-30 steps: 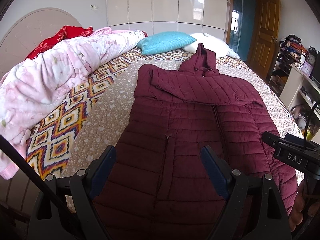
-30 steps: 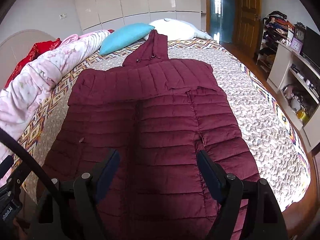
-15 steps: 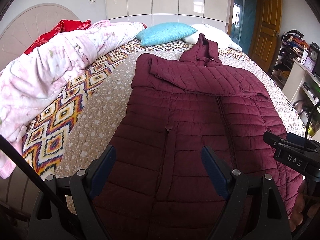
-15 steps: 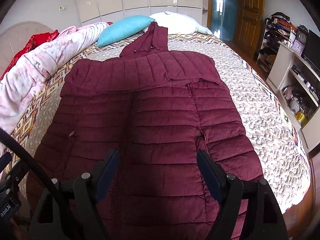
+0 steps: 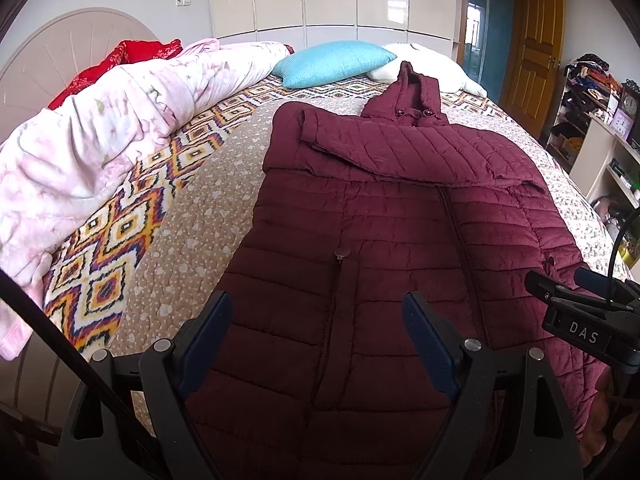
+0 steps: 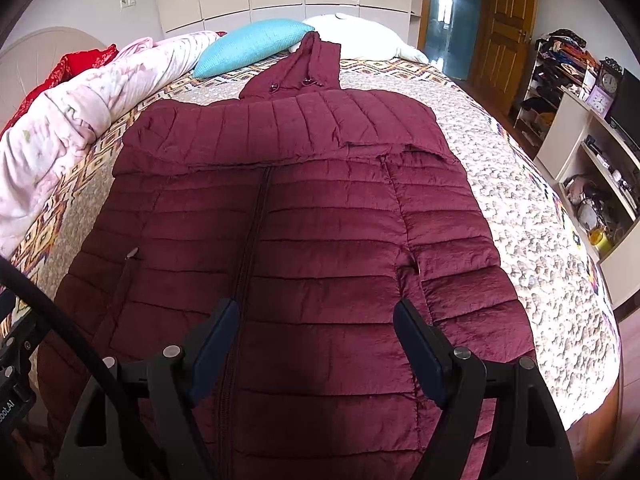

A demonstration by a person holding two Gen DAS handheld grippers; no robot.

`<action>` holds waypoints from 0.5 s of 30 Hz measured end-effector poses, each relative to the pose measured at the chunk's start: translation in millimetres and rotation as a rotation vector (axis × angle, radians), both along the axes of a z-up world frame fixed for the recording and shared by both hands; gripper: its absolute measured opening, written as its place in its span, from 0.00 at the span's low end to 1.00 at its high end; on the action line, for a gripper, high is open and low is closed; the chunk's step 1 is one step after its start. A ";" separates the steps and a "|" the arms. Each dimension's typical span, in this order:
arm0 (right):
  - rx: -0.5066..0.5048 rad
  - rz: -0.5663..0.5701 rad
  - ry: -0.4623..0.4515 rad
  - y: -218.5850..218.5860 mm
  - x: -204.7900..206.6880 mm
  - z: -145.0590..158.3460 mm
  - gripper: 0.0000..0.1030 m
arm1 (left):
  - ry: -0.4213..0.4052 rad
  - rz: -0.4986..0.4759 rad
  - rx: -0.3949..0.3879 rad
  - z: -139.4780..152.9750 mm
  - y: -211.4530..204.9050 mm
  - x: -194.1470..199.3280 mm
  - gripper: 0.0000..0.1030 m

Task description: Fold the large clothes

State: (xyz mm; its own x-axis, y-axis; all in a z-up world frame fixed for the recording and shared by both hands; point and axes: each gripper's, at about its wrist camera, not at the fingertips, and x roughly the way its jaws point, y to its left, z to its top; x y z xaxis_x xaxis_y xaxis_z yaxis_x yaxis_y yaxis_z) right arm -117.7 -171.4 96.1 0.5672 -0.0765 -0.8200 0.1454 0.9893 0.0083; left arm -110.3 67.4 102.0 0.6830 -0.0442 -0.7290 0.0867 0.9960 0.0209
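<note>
Both sets of jaws wide, empty: left gripper [image 5: 316, 336], right gripper [image 6: 316, 340]. Quilted coat [image 6: 304, 216] looks soft, bulky, slick; pinch its hem at the bed [image 6: 520, 184] foot edge.

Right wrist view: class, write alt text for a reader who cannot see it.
A maroon hooded coat lies flat and zipped on a patterned bed, a sleeve folded across its chest. The open right gripper hovers over its lower half, holding nothing. A pink quilt and teal pillow lie beyond.
</note>
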 end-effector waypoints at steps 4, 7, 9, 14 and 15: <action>-0.002 0.000 0.008 -0.3 0.4 -3.0 0.81 | -0.007 -0.006 -0.003 -0.4 0.1 0.6 0.83; -0.003 -0.003 0.017 -0.9 0.9 -5.4 0.81 | -0.016 -0.011 -0.001 -0.6 0.9 0.8 0.83; -0.003 -0.004 0.020 -1.4 0.7 -6.4 0.81 | -0.020 -0.012 0.006 -0.8 1.0 0.5 0.83; -0.006 -0.003 0.019 -0.3 -0.8 -5.2 0.81 | -0.020 -0.012 0.004 -1.2 0.5 -0.8 0.83; -0.008 -0.002 0.018 -0.6 -0.6 -4.7 0.81 | -0.020 -0.012 0.004 -1.3 0.7 -0.6 0.83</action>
